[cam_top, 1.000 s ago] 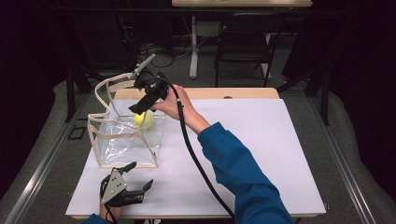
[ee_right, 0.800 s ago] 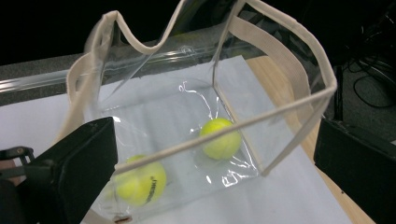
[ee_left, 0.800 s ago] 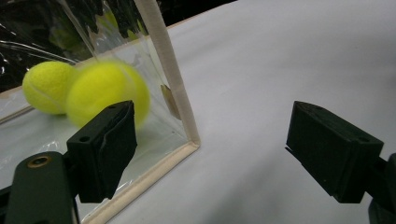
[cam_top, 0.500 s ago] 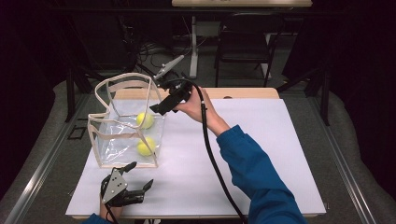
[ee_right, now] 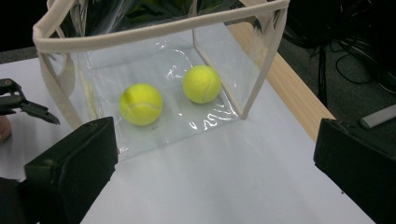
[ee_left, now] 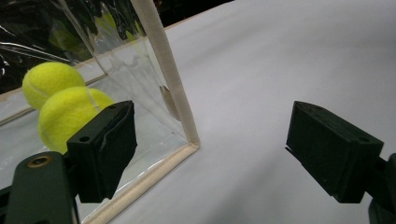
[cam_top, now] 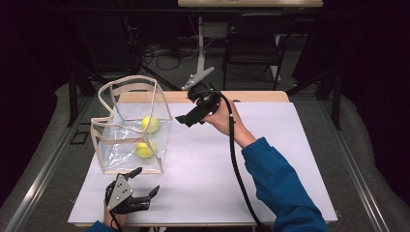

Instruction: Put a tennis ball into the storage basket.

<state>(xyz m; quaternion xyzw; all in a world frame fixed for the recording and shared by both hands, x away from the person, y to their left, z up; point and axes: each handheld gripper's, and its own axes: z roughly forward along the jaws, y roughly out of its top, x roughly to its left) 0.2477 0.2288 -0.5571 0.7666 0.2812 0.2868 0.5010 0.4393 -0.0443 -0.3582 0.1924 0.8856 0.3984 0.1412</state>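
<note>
Two yellow felt tennis balls are lying inside a clear plastic tote bag with beige fabric trim (cam_top: 129, 126), which is standing open on the white tabletop (cam_top: 270, 159) toward its left side. In the high view, one tennis ball (cam_top: 150, 124) is resting toward the far side of the bag's floor and the other tennis ball (cam_top: 144, 149) is resting nearer the person; they are set close together but apart.

The right gripper (cam_top: 189, 117) is being held above the tabletop, just beside the bag's right wall and outside it, with its fingers pointing toward the bag. In the right gripper view its black fingers (ee_right: 70, 165) are spread wide apart with nothing between them, and both balls (ee_right: 141, 103) (ee_right: 201, 84) are seen ahead of them through the clear wall, well apart from the fingers.

The left gripper (cam_top: 142, 185) is being rested low at the near left edge of the tabletop, just in front of the bag's near bottom edge. In the left gripper view its fingers (ee_left: 105, 144) are also spread wide and are gripping nothing; the bag's beige corner seam (ee_left: 166, 70) is standing between them, nearer the left finger, and the two balls (ee_left: 70, 114) are seen behind that finger, through the plastic.
</note>
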